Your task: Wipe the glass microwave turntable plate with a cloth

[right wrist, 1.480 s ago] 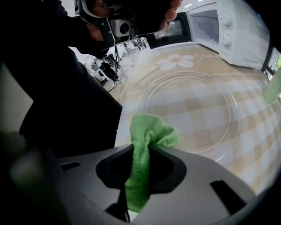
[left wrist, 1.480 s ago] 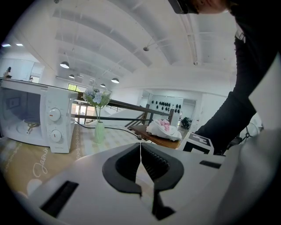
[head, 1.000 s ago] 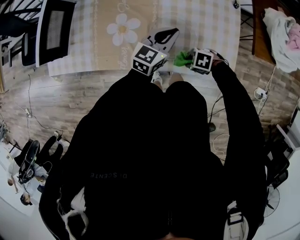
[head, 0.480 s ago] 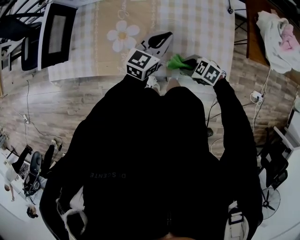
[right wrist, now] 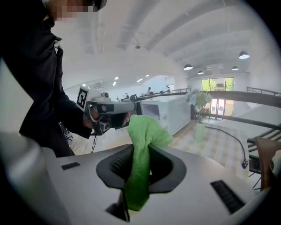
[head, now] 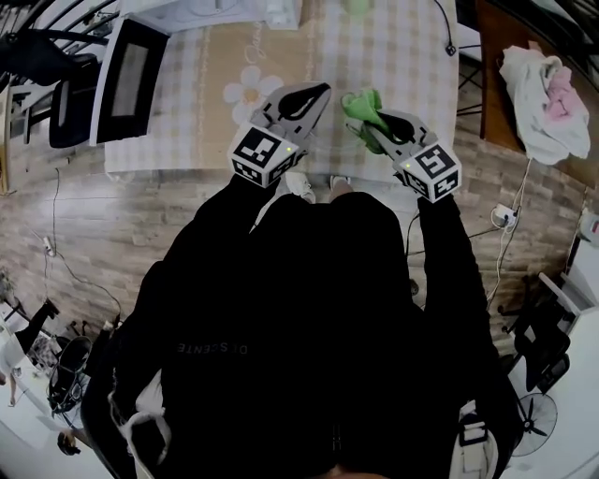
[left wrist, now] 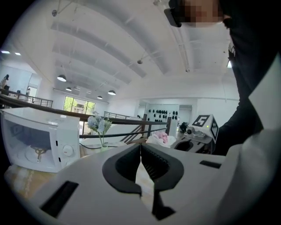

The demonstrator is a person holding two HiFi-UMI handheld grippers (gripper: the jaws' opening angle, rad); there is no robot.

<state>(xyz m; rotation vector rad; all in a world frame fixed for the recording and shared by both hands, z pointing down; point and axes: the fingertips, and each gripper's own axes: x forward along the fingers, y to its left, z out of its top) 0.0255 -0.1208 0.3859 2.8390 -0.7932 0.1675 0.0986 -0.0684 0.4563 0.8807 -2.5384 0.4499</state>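
Note:
My right gripper [head: 363,120] is shut on a bright green cloth [head: 358,104], which bunches out above the jaws over the table's near edge. In the right gripper view the cloth [right wrist: 142,132] hangs down through the shut jaws. My left gripper [head: 316,91] hovers beside it to the left, a short gap apart. In the left gripper view its jaws [left wrist: 140,148] meet at the tips with nothing visible between them. Both point outward and level, away from the tabletop. I cannot make out a glass turntable plate in any view.
A white microwave [head: 129,79] stands on the left of the table [head: 412,56], which has a checked cover with a flower print. A vase of flowers [left wrist: 99,127] stands further back. Clothes [head: 547,94] lie on a stand to the right. A cable [head: 447,28] crosses the far right corner.
Both grippers have lifted and moved forward over the table edge and apart; the right one swung rightward with the green cloth still in it.

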